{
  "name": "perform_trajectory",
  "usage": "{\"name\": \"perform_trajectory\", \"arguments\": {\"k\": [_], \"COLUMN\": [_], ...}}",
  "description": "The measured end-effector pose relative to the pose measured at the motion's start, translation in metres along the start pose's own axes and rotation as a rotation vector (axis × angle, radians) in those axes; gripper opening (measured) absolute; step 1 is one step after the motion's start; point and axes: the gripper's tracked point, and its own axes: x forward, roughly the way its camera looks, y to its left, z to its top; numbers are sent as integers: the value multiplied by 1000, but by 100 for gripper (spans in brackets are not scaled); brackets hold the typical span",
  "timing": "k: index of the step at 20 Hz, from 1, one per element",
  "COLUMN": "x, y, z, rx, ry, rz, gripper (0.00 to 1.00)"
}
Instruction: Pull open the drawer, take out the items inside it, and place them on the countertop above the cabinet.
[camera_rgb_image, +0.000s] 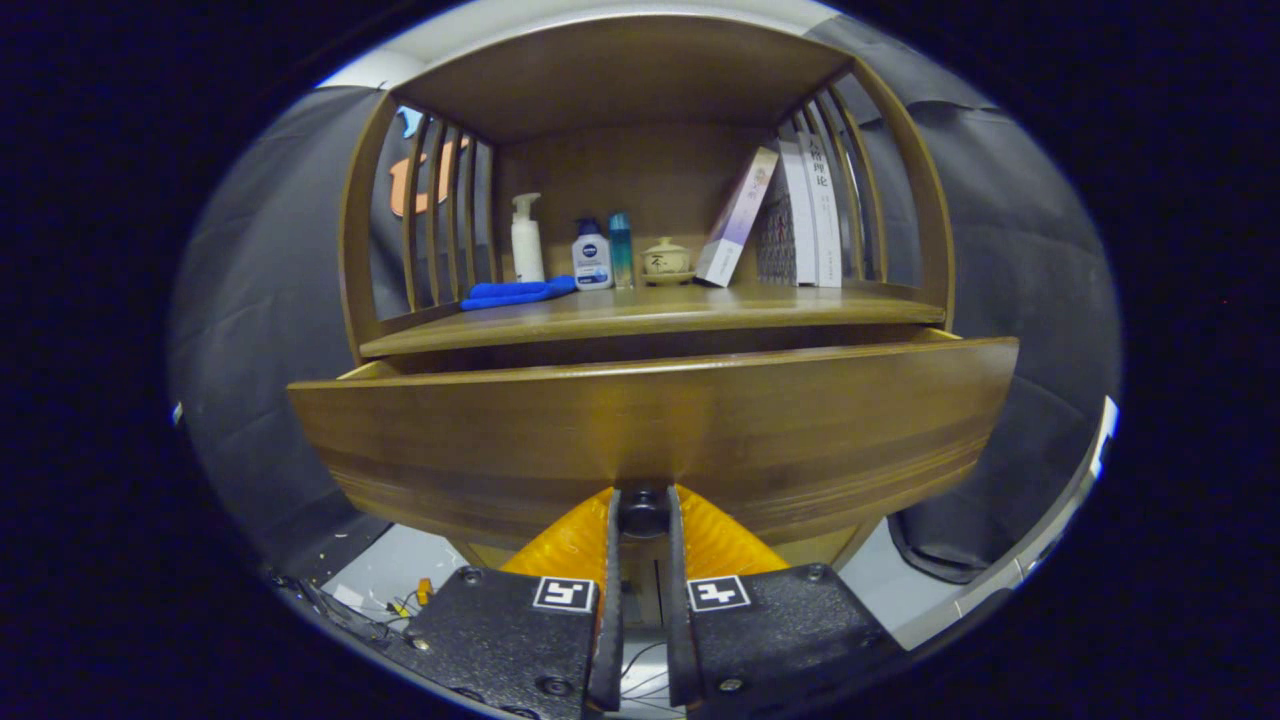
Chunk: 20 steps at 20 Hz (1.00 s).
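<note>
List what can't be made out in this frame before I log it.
- Drawer contents, gripper view: hidden behind its own front panel.
- Drawer knob: mostly covered by the fingers closed on it.
- Books on the countertop: spine text too small.
- Bottles: labels too small.

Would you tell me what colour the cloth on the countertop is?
Blue; the cloth shows clearly in the gripper view.

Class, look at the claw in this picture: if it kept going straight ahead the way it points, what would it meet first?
The claw is already shut on the dark drawer knob; pushing on, it would likely meet the wooden drawer front directly behind it, though depth is hard to judge.
</note>
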Motion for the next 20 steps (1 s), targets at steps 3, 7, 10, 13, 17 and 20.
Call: {"name": "perform_trajectory", "arguments": {"k": [3,7,10,13,17,20], "x": [-13,-33,-43,-56,-70,-77], "y": [0,-1,0,0,3,3], "z": [-6,-15,-21,-27,-35,-38], "rx": [1,-11,-14,-22,-35,-39], "ry": [3,10,27,25,30,38], "rz": [0,10,19,25,47,66], "gripper": [21,21,21,21,21,21]}}
